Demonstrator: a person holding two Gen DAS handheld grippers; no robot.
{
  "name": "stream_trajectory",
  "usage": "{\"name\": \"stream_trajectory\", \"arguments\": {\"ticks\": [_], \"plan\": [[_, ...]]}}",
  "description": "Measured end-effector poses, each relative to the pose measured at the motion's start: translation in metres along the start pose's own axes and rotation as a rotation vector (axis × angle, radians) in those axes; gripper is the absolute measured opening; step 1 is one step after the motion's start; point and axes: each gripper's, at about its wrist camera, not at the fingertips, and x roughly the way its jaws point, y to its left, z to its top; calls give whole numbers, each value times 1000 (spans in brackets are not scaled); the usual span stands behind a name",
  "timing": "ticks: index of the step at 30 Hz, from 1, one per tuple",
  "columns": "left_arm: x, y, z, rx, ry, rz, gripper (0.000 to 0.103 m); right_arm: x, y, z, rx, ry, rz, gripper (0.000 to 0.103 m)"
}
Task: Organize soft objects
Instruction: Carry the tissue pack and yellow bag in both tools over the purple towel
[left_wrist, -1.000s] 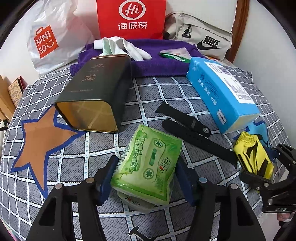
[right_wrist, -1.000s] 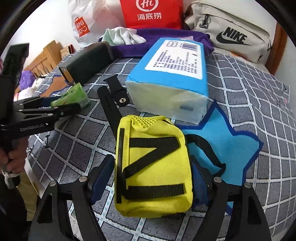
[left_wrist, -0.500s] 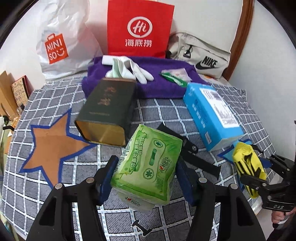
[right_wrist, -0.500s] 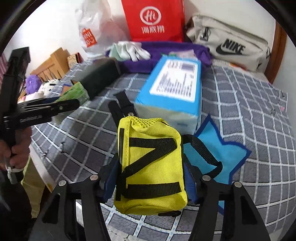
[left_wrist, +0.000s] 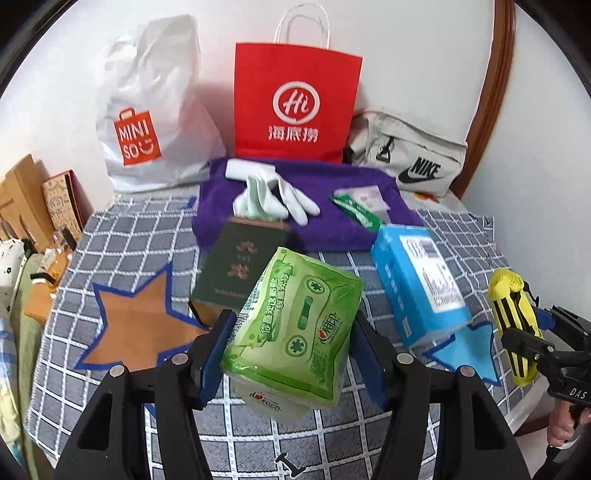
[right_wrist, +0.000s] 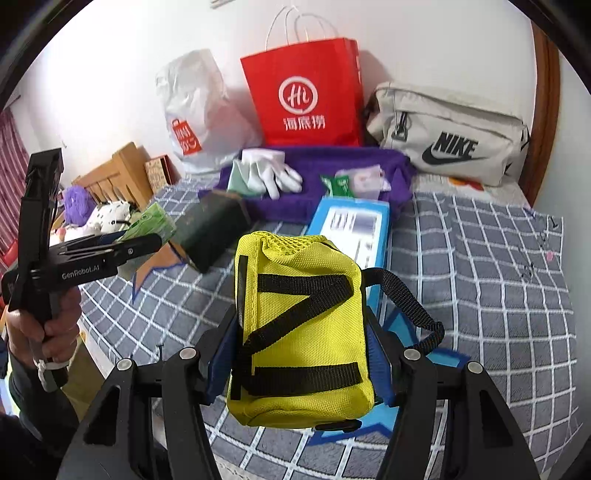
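Note:
My left gripper (left_wrist: 291, 332) is shut on a green tissue pack (left_wrist: 295, 328) and holds it in the air above the checked cloth (left_wrist: 110, 243). My right gripper (right_wrist: 299, 339) is shut on a yellow pouch (right_wrist: 299, 332) with black straps, also lifted; the pouch shows at the right edge of the left wrist view (left_wrist: 513, 317). A purple towel (left_wrist: 325, 221) lies at the back with white gloves (left_wrist: 273, 195) and a small green packet (left_wrist: 356, 208) on it. A blue tissue box (left_wrist: 417, 284) lies on the cloth to the right.
A dark tin box (left_wrist: 236, 266) lies in the middle. An orange star mat (left_wrist: 136, 321) is at left, a blue star mat (right_wrist: 443, 362) under the pouch. A white Miniso bag (left_wrist: 147, 110), a red paper bag (left_wrist: 295, 99) and a grey Nike bag (left_wrist: 410, 162) stand at the back wall.
Both grippers have risen and pulled back from the cloth, carrying the tissue pack and the yellow pouch higher. The black watch strap has dropped out of view behind them.

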Motion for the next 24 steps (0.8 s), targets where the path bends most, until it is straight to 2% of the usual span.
{"name": "stream_trajectory", "arguments": {"ticks": [13,24], "plan": [[-13,-2,41,18,-60,11,60,3,-6,41,11,-35,-28,61],[0,2,69,5,-58,10,60,15,-22,75,38,-58,-59,61]]}}
